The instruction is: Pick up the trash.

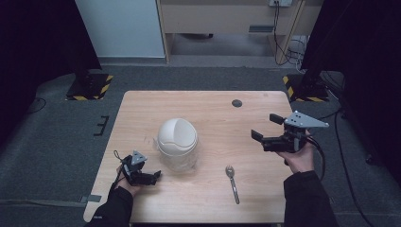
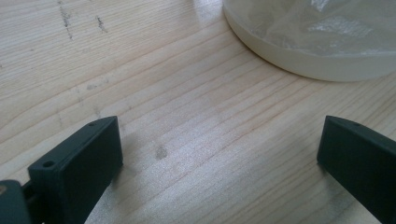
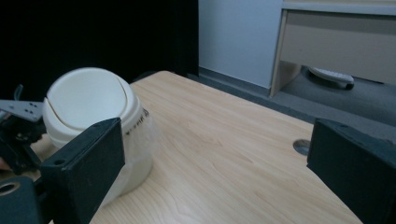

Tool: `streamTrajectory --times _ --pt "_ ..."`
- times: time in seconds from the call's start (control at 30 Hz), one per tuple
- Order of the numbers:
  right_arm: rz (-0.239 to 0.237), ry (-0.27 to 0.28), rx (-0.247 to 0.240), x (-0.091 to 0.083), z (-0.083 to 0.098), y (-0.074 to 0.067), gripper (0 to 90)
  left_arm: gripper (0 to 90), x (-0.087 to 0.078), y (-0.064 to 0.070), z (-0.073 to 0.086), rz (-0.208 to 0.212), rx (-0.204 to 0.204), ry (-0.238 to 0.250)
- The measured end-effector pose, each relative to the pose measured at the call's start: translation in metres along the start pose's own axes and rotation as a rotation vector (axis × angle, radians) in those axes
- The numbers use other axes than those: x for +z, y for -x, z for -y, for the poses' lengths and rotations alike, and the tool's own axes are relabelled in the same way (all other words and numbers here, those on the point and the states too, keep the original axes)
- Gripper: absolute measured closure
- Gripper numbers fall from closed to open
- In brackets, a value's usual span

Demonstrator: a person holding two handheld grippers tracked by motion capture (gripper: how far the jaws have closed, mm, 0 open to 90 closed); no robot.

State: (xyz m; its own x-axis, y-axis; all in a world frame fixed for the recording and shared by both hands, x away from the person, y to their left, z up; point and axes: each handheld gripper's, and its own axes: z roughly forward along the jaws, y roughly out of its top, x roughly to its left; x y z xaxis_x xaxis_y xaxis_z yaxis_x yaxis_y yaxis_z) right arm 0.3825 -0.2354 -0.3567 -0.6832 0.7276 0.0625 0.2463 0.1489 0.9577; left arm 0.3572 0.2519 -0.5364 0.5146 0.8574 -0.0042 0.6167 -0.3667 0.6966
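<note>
a small cream bin (image 1: 177, 144) with a round swing lid is seen near the middle of the pale wooden table (image 1: 208, 106) in the high view, and a thin clear bag is wrapped around its lower part. a metal spoon (image 1: 232, 182) is seen only from above, laid flat on the table to the right of the bin and well apart from it, with its bowl pointed away from the person. a small dark round hole (image 1: 237, 103) is set in the far part of the table top. the left gripper (image 1: 152, 176) is held low at the near left of the table, just beside the bin, and its jaws are spread wide with nothing between them. the right gripper (image 1: 265, 126) is held up at the right side of the table, well apart from the bin, and its jaws are also spread wide and empty. in the left gripper view the wood grain is shown close up, with fine lines and a few small dark marks, and the curved smooth base of the bin (image 2: 308, 60) with the crinkly bag is seen at the top right. in the right gripper view the bin (image 3: 91, 116) is seen from the side, so its domed lid and the slit around the flap are made clear, and the left gripper (image 3: 18, 135) is seen just behind it. a grey carpet floor (image 1: 56, 137) and a light wooden cabinet (image 1: 227, 19) are shown past the table.
</note>
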Motion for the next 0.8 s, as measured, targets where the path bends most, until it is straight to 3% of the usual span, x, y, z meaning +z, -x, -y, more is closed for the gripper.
streamTrajectory --times 0.33,0.8 --pt "-0.052 0.033 -0.034 0.024 -0.032 -0.024 4.7 0.0 0.000 0.000 0.000 0.001 0.001 0.000" --pt "-0.113 0.053 -0.052 0.058 -0.053 -0.054 4.5 0.0 0.001 0.000 -0.001 0.005 0.005 -0.001"
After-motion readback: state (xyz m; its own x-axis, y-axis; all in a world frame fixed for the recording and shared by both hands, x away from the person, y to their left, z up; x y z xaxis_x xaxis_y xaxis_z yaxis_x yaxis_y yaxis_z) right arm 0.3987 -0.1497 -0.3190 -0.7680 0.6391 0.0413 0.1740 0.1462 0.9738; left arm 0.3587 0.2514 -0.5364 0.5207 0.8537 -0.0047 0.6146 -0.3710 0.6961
